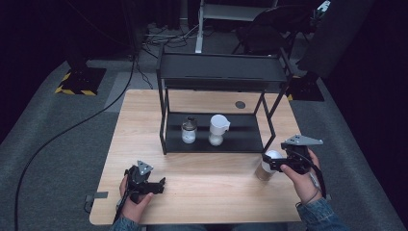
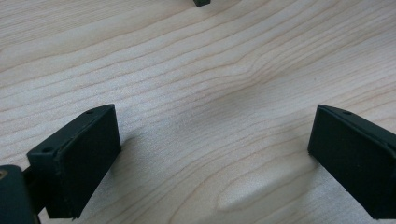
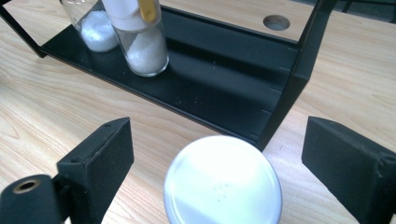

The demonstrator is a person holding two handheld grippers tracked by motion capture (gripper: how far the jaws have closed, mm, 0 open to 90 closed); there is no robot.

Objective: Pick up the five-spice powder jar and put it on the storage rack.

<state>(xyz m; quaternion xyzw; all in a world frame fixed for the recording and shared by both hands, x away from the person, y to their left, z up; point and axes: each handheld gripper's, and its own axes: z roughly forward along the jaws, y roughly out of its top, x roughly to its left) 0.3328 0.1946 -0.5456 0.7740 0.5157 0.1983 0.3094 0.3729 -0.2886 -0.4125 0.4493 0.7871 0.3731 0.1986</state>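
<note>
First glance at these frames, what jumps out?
The black two-tier rack at the table's middle, with two jars of white powder side by side on its lower shelf. Then the white-lidded jar on the table before the rack's right front leg, between the open jaws of the right hand-held gripper. The left hand-held gripper rests open over bare wood.

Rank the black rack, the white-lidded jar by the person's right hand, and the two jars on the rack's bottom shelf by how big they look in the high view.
1. Black rack, by far the largest.
2. Tall white-capped jar on the shelf.
3. White-lidded jar at the right gripper and the short glass jar: these look alike, and the first is partly hidden, so I won't rank them.
</note>
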